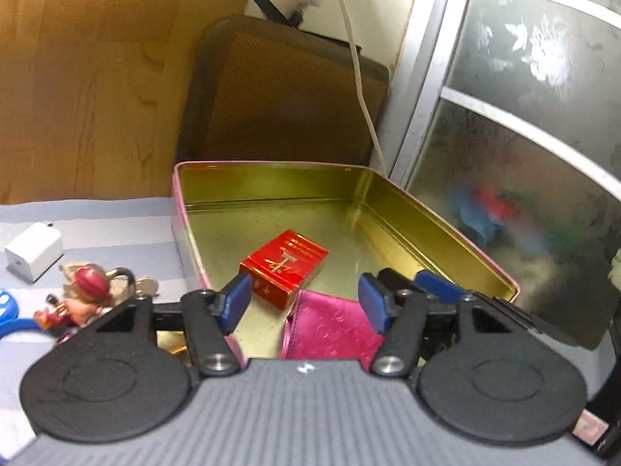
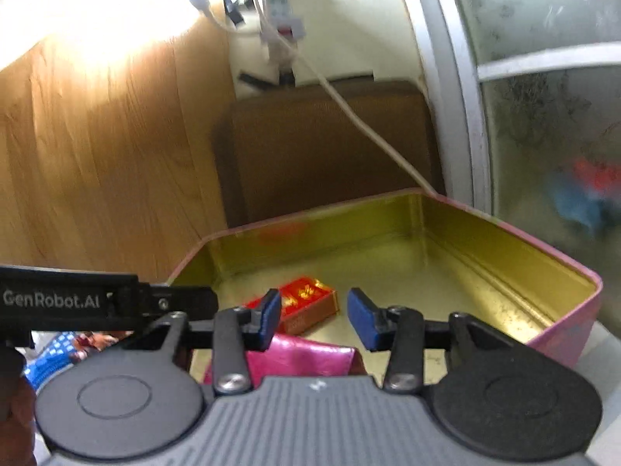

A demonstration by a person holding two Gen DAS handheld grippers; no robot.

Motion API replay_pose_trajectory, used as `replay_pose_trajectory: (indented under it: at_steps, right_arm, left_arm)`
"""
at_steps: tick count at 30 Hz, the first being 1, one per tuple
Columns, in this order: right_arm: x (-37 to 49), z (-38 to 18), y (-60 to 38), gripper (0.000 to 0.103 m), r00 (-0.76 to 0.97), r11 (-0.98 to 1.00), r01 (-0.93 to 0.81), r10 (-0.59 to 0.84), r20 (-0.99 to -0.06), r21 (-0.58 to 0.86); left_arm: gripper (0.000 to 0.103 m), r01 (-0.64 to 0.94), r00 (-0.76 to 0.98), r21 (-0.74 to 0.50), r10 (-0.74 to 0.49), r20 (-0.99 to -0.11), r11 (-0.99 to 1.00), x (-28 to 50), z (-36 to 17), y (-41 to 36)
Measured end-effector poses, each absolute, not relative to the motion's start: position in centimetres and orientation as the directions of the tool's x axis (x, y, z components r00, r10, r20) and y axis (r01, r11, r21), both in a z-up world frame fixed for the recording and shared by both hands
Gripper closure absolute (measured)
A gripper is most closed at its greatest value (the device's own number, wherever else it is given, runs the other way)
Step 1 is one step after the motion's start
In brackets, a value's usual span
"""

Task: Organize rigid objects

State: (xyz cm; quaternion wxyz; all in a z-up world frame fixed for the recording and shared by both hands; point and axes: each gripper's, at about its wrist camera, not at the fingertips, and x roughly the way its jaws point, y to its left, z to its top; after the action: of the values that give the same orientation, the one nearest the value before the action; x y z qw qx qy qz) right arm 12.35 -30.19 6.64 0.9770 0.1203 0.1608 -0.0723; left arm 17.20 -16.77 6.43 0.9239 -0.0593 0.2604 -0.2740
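Observation:
An open tin (image 1: 271,164), pink outside and gold inside, stands on a striped cloth. In it lie a red box (image 1: 285,264) and, nearer to me, a shiny pink wallet (image 1: 330,330). My left gripper (image 1: 304,305) hovers open over the tin's near end, with the wallet below the gap and no pad touching it. In the right wrist view the same tin (image 2: 349,225), red box (image 2: 306,299) and wallet (image 2: 302,357) show. The right gripper (image 2: 316,318) is open above them and holds nothing. The left gripper's black body (image 2: 77,299) crosses that view at the left.
Left of the tin on the cloth (image 1: 97,217) lie a white charger (image 1: 35,252), a figurine keychain (image 1: 83,291) with keys (image 1: 143,285) and a blue object at the edge. A brown cushion (image 1: 287,93), a white cable (image 1: 363,93) and a frosted glass door (image 1: 524,116) stand behind.

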Motion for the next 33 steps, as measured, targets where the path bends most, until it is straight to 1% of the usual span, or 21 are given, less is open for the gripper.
replay_pose_trajectory:
  at_steps: [3,5,7,10,12,15,17,20,22,24,26,29,33]
  right_arm:
    - [10.5,7.1,-29.5,0.062,0.955,0.96,0.166,-0.099,-0.279,0.227]
    - [9.3,7.4,-28.9,0.059,0.967,0.959,0.144,-0.085,-0.239,0.244]
    - [8.4,7.5,-28.0,0.059,0.975,0.961,0.112,-0.058,-0.215,0.251]
    - [7.0,7.6,-26.0,0.057,0.98,0.967,0.057,-0.007,-0.199,0.247]
    - [6.1,7.3,-24.8,0.056,0.978,0.967,0.02,0.033,-0.205,0.253]
    - [5.5,6.6,-23.2,0.056,0.963,0.966,-0.026,0.094,-0.254,0.258]
    - [5.8,5.8,-22.3,0.056,0.94,0.965,-0.045,0.129,-0.316,0.258]
    - [6.7,5.1,-21.4,0.056,0.909,0.973,-0.037,0.127,-0.398,0.228]
    - [7.0,5.0,-21.3,0.056,0.895,0.97,-0.037,0.139,-0.423,0.241]
    - [7.6,4.6,-20.9,0.056,0.872,0.971,-0.036,0.146,-0.466,0.236]
    - [8.2,4.1,-20.5,0.056,0.849,0.973,-0.04,0.154,-0.506,0.228]
    - [8.5,3.9,-19.5,0.056,0.833,0.976,-0.056,0.161,-0.53,0.208]
    - [9.7,3.6,-17.9,0.056,0.809,0.985,-0.078,0.151,-0.568,0.151]
  left_arm:
    - [0.04,0.476,0.723,-0.279,-0.552,-0.416,0.834,15.9,7.0,-15.6]
    - [0.04,0.483,0.736,-0.272,-0.555,-0.387,0.832,14.6,7.3,-14.4]
    - [0.04,0.486,0.752,-0.256,-0.549,-0.364,0.836,13.4,7.4,-13.2]
    - [0.04,0.472,0.77,-0.236,-0.527,-0.359,0.85,11.8,6.9,-11.0]
    - [0.04,0.453,0.782,-0.224,-0.505,-0.365,0.863,11.0,6.4,-9.5]
    - [0.04,0.415,0.803,-0.199,-0.461,-0.378,0.888,10.2,5.3,-7.3]
    - [0.04,0.393,0.81,-0.192,-0.437,-0.391,0.899,9.9,4.5,-5.8]
    - [0.04,0.347,0.813,-0.19,-0.396,-0.427,0.918,9.9,2.9,-3.9]
    - [0.04,0.305,0.81,-0.206,-0.367,-0.457,0.93,10.3,1.9,-2.4]
    - [0.04,0.262,0.81,-0.225,-0.34,-0.478,0.939,10.6,1.0,-1.1]
    - [0.04,0.216,0.825,-0.229,-0.303,-0.478,0.949,10.7,0.3,0.0]
    - [0.041,0.202,0.806,-0.278,-0.32,-0.498,0.939,11.4,-0.4,0.8]
    - [0.04,0.227,0.808,-0.287,-0.345,-0.477,0.931,11.3,-0.5,0.9]
